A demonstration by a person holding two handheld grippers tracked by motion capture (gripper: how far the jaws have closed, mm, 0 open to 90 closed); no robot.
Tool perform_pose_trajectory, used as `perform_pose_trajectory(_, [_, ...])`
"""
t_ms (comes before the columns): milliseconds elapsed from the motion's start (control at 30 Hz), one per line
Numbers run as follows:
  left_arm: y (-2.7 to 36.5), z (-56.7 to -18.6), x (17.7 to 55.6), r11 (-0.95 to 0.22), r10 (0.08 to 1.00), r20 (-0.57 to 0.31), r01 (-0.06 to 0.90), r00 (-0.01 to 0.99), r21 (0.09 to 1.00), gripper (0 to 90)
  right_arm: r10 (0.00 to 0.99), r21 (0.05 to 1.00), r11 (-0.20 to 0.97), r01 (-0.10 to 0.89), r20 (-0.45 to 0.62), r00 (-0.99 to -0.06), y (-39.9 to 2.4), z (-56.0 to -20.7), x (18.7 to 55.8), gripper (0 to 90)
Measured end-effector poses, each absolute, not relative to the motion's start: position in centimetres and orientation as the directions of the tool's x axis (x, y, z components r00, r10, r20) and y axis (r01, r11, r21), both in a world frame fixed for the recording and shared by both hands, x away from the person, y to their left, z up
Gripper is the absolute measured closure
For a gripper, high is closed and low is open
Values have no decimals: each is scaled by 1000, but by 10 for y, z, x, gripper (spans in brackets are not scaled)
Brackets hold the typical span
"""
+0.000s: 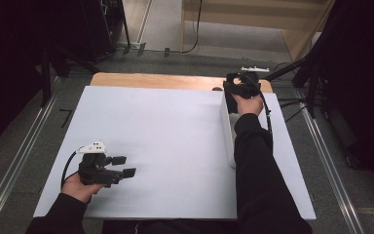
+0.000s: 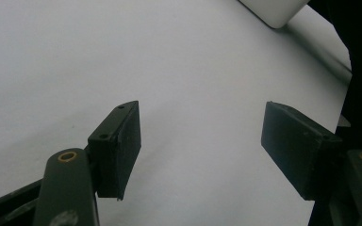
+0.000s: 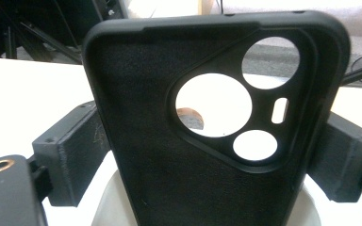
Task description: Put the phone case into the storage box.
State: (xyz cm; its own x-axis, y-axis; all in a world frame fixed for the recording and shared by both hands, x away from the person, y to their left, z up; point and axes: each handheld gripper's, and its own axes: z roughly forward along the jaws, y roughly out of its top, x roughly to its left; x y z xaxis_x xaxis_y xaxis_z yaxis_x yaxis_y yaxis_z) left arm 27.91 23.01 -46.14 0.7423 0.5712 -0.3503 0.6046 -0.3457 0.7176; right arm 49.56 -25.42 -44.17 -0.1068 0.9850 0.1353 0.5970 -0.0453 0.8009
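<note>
No writing, label, brand mark or number can be read anywhere. The black phone case bears only its camera cut-outs, with no logo on the felt lining beside them. The white desk around it carries no print either.

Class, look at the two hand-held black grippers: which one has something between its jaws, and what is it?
The right gripper: a black phone case with camera cut-outs stands between its jaws. The left gripper is open, with bare white table behind.
</note>
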Motion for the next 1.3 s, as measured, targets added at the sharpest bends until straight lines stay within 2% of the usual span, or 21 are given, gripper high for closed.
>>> perform_pose_trajectory(133, [230, -461, 279, -343, 572, -351, 605, 741, 719, 288, 985, 796, -49, 604, 139, -104, -255, -442, 496, 13])
perform_pose_trajectory(433, [229, -461, 280, -350, 572, -350, 606, 742, 714, 288, 986, 782, -50, 621, 138, -94, -260, -431, 496, 13])
perform_pose_trajectory(867, [226, -461, 283, -350, 563, -356, 606, 745, 714, 287, 981, 784, -37, 619, 146, -126, -266, -397, 492, 13])
perform_pose_trajectory(1100, [225, -462, 284, -352, 560, -359, 607, 746, 713, 287, 976, 743, -50, 668, 177, -125, -270, -379, 487, 14])
perform_pose_trajectory(1300, [224, -462, 285, -350, 558, -363, 609, 746, 712, 287, 967, 733, -14, 680, 182, -177, -268, -369, 479, 14])
